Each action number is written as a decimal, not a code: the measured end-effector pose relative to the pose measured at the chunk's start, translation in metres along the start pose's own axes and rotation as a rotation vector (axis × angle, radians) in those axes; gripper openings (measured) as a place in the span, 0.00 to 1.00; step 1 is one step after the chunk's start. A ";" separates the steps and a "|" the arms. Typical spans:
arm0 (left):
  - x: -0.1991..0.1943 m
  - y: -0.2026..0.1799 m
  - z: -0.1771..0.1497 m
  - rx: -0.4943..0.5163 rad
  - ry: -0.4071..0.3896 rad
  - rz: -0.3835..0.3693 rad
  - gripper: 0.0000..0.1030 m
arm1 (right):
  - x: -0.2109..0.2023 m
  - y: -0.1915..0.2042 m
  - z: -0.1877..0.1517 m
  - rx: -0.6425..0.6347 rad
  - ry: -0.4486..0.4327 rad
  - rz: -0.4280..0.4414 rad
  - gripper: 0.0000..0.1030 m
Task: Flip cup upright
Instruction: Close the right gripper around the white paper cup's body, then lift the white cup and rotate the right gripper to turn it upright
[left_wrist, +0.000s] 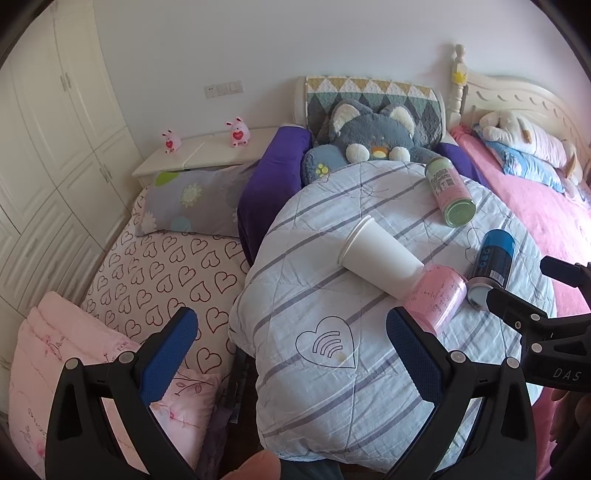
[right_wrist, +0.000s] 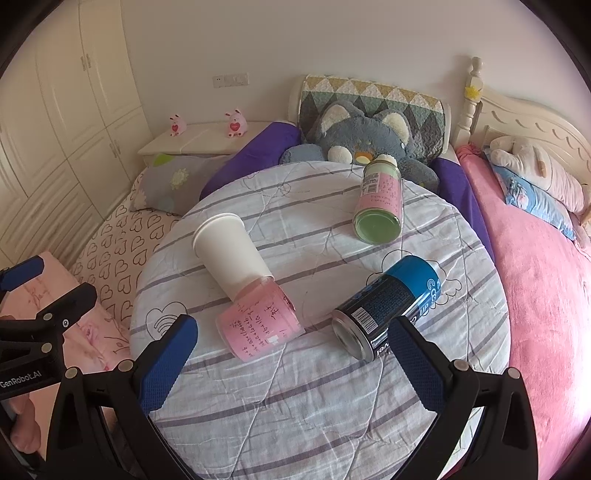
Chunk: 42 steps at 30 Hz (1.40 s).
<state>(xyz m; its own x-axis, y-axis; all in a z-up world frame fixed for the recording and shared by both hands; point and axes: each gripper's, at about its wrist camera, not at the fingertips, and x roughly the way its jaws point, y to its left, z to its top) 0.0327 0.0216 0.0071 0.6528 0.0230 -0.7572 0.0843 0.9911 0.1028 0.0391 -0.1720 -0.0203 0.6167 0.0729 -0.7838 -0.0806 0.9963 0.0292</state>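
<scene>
A white paper cup (left_wrist: 380, 256) lies on its side on a striped quilt-covered round surface (left_wrist: 332, 350), its narrow end against a pink can (left_wrist: 437, 295). It also shows in the right wrist view (right_wrist: 231, 254), with the pink can (right_wrist: 260, 321) in front of it. My left gripper (left_wrist: 291, 350) is open and empty, short of the cup. My right gripper (right_wrist: 291, 358) is open and empty, just before the pink can and a blue-black can (right_wrist: 388, 306).
A green-pink can (right_wrist: 378, 201) lies on its side farther back. The blue-black can (left_wrist: 493, 264) lies right of the cup. A grey plush toy (left_wrist: 373, 136) sits behind. A heart-print bed (left_wrist: 166, 273) is left, a pink bed (right_wrist: 546, 295) right.
</scene>
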 end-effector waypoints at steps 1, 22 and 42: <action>0.000 0.000 0.000 0.001 -0.001 0.000 1.00 | 0.000 0.000 0.001 0.001 0.000 -0.002 1.00; 0.045 0.015 0.011 -0.020 0.055 0.009 1.00 | 0.118 0.055 0.065 -0.266 0.188 0.135 1.00; 0.074 0.021 0.012 -0.033 0.111 0.004 1.00 | 0.201 0.082 0.074 -0.429 0.472 0.173 0.64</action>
<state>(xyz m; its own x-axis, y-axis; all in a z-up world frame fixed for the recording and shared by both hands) 0.0922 0.0425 -0.0389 0.5655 0.0393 -0.8238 0.0564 0.9947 0.0861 0.2149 -0.0722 -0.1296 0.1650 0.1057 -0.9806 -0.5130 0.8583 0.0062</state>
